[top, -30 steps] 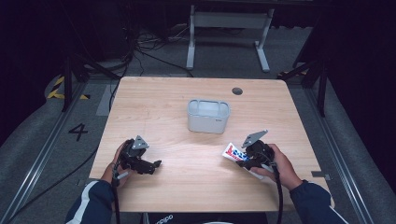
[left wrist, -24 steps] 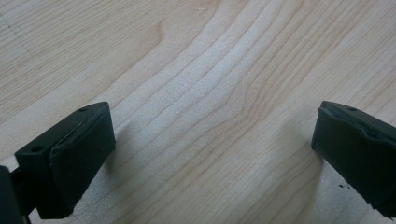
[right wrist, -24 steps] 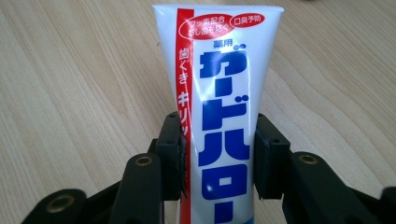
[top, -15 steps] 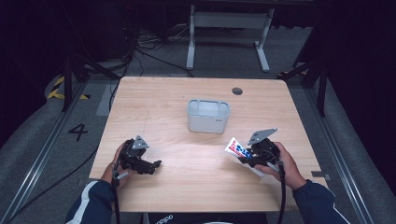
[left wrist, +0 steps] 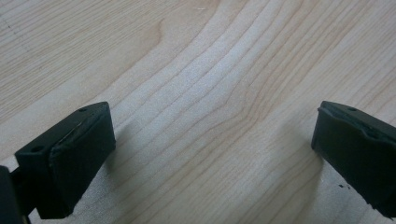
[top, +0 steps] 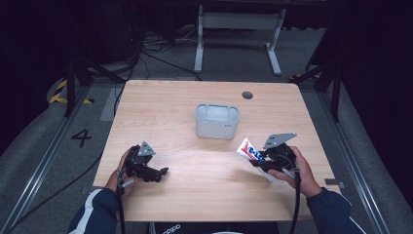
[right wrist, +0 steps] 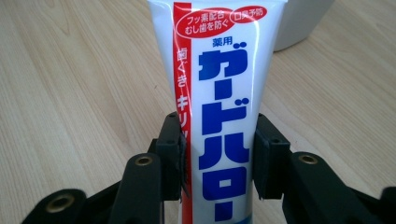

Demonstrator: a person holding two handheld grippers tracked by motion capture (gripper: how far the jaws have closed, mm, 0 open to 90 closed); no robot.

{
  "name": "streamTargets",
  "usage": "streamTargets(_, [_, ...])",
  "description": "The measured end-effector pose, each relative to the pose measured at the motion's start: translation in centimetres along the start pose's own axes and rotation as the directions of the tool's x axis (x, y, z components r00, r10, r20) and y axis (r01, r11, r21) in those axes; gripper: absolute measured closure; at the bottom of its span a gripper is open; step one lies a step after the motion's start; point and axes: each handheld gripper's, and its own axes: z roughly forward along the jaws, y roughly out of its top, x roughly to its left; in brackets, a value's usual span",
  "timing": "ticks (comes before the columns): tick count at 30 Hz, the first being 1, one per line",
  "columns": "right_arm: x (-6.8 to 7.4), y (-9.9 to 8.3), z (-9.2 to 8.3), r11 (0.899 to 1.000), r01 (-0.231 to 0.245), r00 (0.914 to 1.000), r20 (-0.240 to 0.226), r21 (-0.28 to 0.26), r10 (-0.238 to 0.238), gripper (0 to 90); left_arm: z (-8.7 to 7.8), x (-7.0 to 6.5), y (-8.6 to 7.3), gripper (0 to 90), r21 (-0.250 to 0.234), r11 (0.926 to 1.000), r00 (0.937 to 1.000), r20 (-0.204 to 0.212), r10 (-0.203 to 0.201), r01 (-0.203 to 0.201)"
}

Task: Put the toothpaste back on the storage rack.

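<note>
One toothpaste tube (right wrist: 219, 98), one white container (top: 217, 121), two grippers — left gripper (top: 155, 173), right gripper (top: 258, 160) — on one tabletop (top: 160, 105).

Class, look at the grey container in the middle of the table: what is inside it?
From the high view, the grey container shows a pale, bare-looking interior with nothing sticking out. Its near wall hides the near part of the floor. The toothpaste tube is outside it, clamped in the right gripper.

bright table (top: 209, 165), dark surroundings, soft shadows
</note>
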Motion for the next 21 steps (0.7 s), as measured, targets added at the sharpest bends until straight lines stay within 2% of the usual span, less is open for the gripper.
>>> streamTargets(10, [-0.2,0.0,-1.1,0.996,0.01,0.9997,0.023,-0.089,-0.008,61.9,0.0,0.0,0.0,0.0,0.0,1.0,1.0,0.0,0.0,0.0])
streamTargets(11, [-0.3,0.0,-1.4,0.994,0.009,0.9996,0.029,-0.111,-0.005,61.9,0.0,0.0,0.0,0.0,0.0,1.0,1.0,0.0,0.0,0.0])
streamTargets(15, [-0.4,0.0,-1.8,0.99,0.005,0.9992,0.04,-0.141,0.001,62.0,0.0,0.0,0.0,0.0,0.0,1.0,1.0,-0.001,0.009,-0.009])
streamTargets(21, [-0.5,-0.1,-2.7,0.982,0.005,0.9985,0.055,-0.188,0.005,62.0,-0.1,-0.1,-0.1,0.0,-0.004,1.0,1.0,0.003,0.001,-0.001])
